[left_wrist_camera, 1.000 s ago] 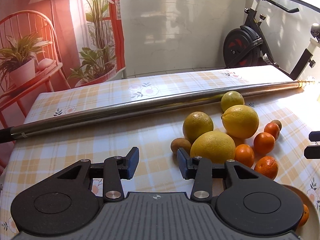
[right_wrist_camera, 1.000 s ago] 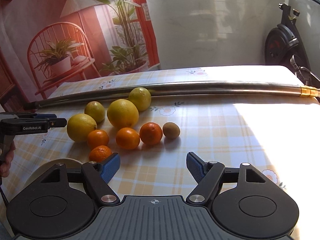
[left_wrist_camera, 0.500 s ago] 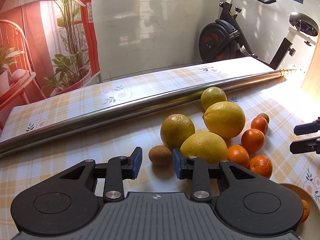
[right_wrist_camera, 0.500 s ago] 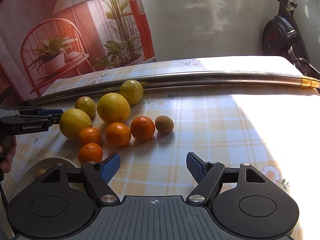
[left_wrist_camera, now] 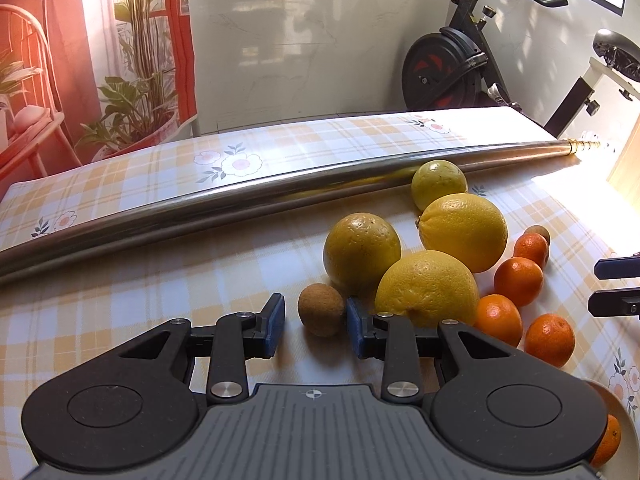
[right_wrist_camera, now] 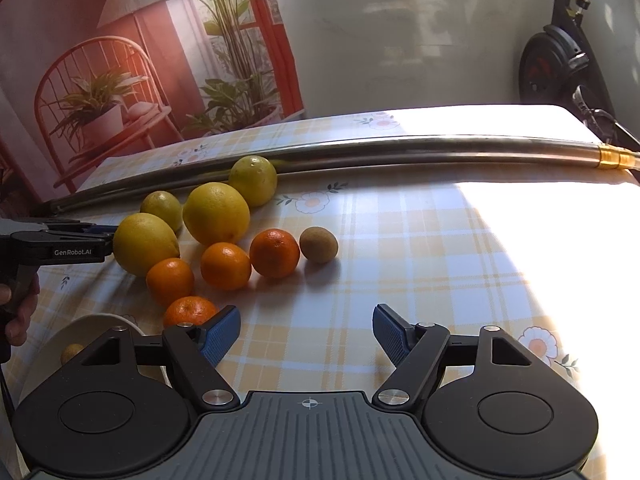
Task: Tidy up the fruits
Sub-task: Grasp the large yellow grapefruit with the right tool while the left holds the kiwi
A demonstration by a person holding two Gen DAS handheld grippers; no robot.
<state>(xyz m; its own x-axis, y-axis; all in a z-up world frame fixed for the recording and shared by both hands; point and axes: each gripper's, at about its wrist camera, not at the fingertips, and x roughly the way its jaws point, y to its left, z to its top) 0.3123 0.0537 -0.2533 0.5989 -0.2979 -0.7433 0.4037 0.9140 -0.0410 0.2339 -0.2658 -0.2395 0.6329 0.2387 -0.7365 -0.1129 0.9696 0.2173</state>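
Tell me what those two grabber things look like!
Both match. The left gripper and the right gripper are black plastic with two round discs, silver screws, a ribbed grey middle with a small crosshair mark, and blue bumpy pads on the jaws. Seen from the side, the left one says GenRobot.AI in white.

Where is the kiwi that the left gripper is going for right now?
In the left wrist view the kiwi lies on the tablecloth between the open fingers of the left gripper, just in front of two large yellow citrus fruits.
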